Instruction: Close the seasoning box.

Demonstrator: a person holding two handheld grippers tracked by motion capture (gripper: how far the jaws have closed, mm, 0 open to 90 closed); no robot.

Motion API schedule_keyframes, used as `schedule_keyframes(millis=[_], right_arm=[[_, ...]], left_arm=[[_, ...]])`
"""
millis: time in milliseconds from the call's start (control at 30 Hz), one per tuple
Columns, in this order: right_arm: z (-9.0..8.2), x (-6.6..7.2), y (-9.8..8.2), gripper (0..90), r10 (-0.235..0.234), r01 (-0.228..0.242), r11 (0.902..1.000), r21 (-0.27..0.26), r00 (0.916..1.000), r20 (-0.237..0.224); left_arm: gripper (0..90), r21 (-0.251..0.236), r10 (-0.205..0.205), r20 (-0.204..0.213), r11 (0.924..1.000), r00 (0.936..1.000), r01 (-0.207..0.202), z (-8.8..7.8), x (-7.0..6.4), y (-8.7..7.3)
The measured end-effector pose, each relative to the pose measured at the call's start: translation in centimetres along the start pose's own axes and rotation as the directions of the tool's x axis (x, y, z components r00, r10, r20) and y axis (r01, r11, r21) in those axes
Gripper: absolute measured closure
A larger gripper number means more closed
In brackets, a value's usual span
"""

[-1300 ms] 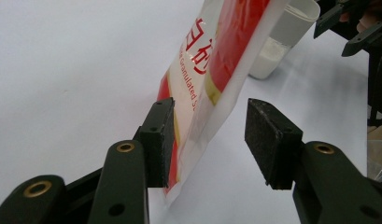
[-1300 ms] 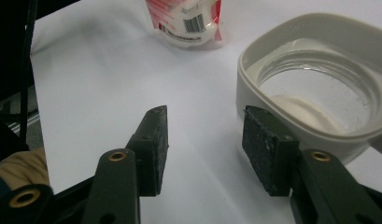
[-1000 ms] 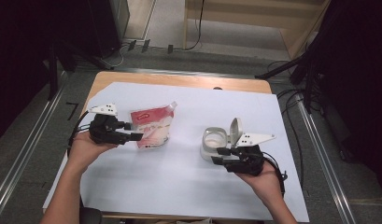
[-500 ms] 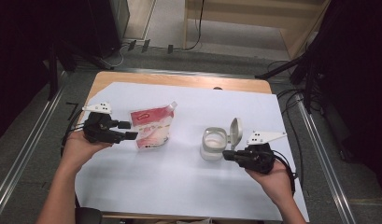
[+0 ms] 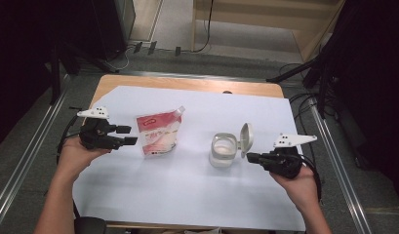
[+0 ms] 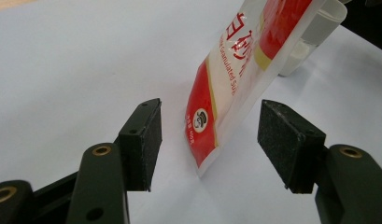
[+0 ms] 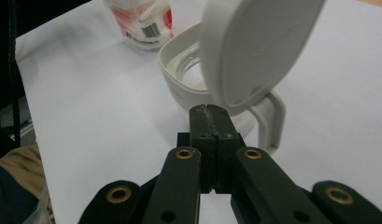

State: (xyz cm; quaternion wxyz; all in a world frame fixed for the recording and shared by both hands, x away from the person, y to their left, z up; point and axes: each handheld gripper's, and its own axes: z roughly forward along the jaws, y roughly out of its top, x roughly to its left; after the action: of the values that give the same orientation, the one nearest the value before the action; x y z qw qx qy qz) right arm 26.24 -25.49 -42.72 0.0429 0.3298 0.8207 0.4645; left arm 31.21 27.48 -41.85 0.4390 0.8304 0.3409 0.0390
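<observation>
A red and white sugar pouch [image 5: 158,134] stands leaning on the white sheet, left of centre. My left gripper [image 5: 130,135] sits just to its left, open, and its jaws have just been opening. In the left gripper view the pouch's lower corner [image 6: 202,140] stands in the gap between the pads [image 6: 149,140], touching neither. A white container [image 5: 222,150] with its flip lid [image 5: 246,138] raised stands right of centre. Just right of it my right gripper [image 5: 250,158] is shut with nothing between its jaws. In the right gripper view its tips [image 7: 210,109] point at the lid [image 7: 254,51].
The white sheet [image 5: 187,195] covers most of a wooden table [image 5: 187,85]. Metal rails [image 5: 333,161] run along both sides. Dark equipment and cables lie on the floor beyond the far edge.
My right gripper has drawn back to the right, away from the container, and now shows shut. My left gripper's jaws have come off the pouch and spread wider.
</observation>
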Motion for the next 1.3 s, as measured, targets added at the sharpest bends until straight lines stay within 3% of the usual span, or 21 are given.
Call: schedule_keyframes(millis=[367,600,1000,1300], right_arm=[[-0.5,-1.8,-0.6,89.8,0.055,-0.055,0.9985,-0.002,0.9973,0.049],[-0.6,-3.1,-0.5,89.7,0.080,-0.079,0.9966,-0.025,0.9933,0.083],[0.9,-3.6,0.2,89.2,0.124,-0.117,0.9906,-0.071,0.9870,0.103],[1.5,-3.0,0.8,89.3,0.124,-0.116,0.9897,-0.083,0.9872,0.099]], left_arm=[[40.7,-0.005,0.012,0.007,0.9999,0.9999,-0.012,0.2,-0.2,0.2],[40.9,0.019,0.025,0.006,0.9995,0.9997,-0.025,0.6,-0.3,0.2],[40.4,0.032,0.033,0.027,0.9989,0.9991,-0.034,1.1,-0.6,0.2],[40.1,0.041,0.034,0.029,0.9985,0.9990,-0.035,1.4,-0.7,0.1]])
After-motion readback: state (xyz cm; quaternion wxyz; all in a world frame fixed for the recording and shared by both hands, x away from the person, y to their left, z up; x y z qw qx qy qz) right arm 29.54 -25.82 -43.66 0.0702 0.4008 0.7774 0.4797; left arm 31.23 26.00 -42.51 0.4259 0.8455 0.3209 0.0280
